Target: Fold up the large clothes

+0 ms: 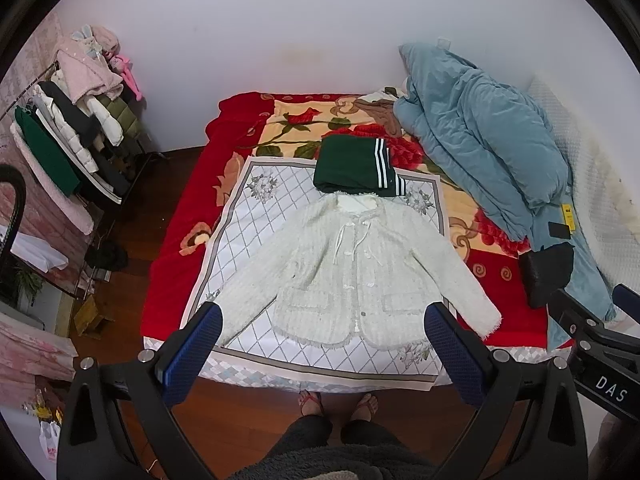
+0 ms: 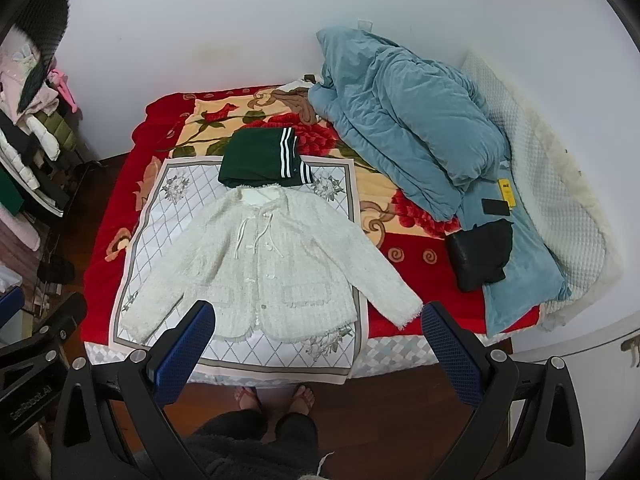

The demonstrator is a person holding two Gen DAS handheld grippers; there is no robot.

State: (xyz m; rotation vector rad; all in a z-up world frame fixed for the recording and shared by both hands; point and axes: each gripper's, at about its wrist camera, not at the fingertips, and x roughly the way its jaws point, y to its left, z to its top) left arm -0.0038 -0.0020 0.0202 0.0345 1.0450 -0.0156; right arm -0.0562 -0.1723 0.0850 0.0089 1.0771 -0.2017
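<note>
A white tweed jacket (image 1: 352, 272) lies face up and spread flat, sleeves out, on a white lattice-print cloth (image 1: 256, 208) on the bed. It also shows in the right wrist view (image 2: 276, 268). A folded dark green garment with white stripes (image 1: 356, 166) (image 2: 260, 160) lies just beyond its collar. My left gripper (image 1: 324, 328) is open and empty, held high above the jacket's hem. My right gripper (image 2: 318, 328) is open and empty, held high above the hem and the bed's near edge.
A red floral blanket (image 1: 188, 216) covers the bed. A blue quilt (image 1: 480, 136) and a black bundle (image 1: 546, 276) lie at the right. A clothes rack (image 1: 76, 128) stands at the left. The person's feet (image 1: 340, 402) are on the wood floor at the bed's edge.
</note>
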